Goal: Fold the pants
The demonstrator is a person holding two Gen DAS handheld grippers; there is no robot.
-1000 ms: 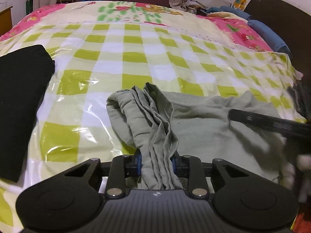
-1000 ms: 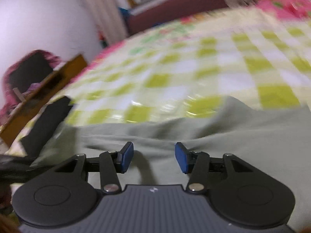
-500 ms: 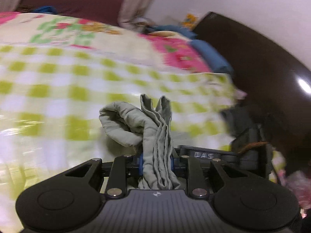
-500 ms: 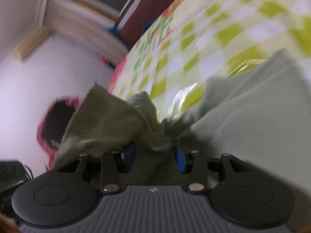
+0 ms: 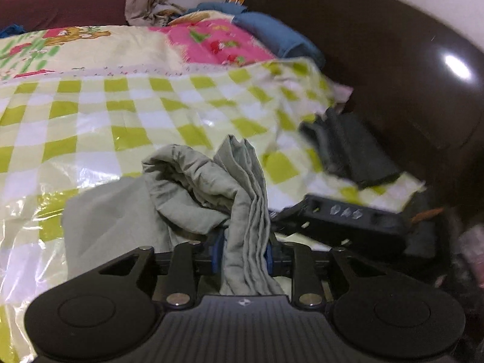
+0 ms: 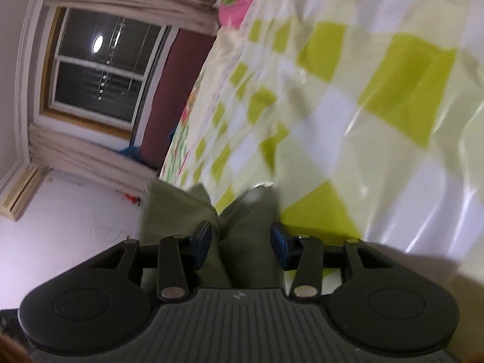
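Observation:
The grey-green pants [image 5: 193, 193] lie bunched on the yellow-checked plastic sheet [image 5: 121, 115] over the bed. My left gripper [image 5: 243, 252] is shut on a gathered fold of the pants, which stands up between its blue pads. My right gripper [image 6: 242, 242] is shut on another bunch of the pants [image 6: 242, 227], held up and tilted sideways above the checked sheet [image 6: 363, 90]. The right gripper's body [image 5: 348, 220] shows just right of my left gripper.
A dark folded garment [image 5: 351, 148] lies at the sheet's right edge. A blue pillow [image 5: 278, 36] and pink floral bedding [image 5: 220, 42] lie at the far end. A dark wooden headboard [image 5: 408, 60] stands at the right. A window [image 6: 99, 69] shows in the right wrist view.
My right gripper closed on the pants and lifted them, rolling sideways. My left gripper swung right with its fold still held, so the headboard and dark garment came into view.

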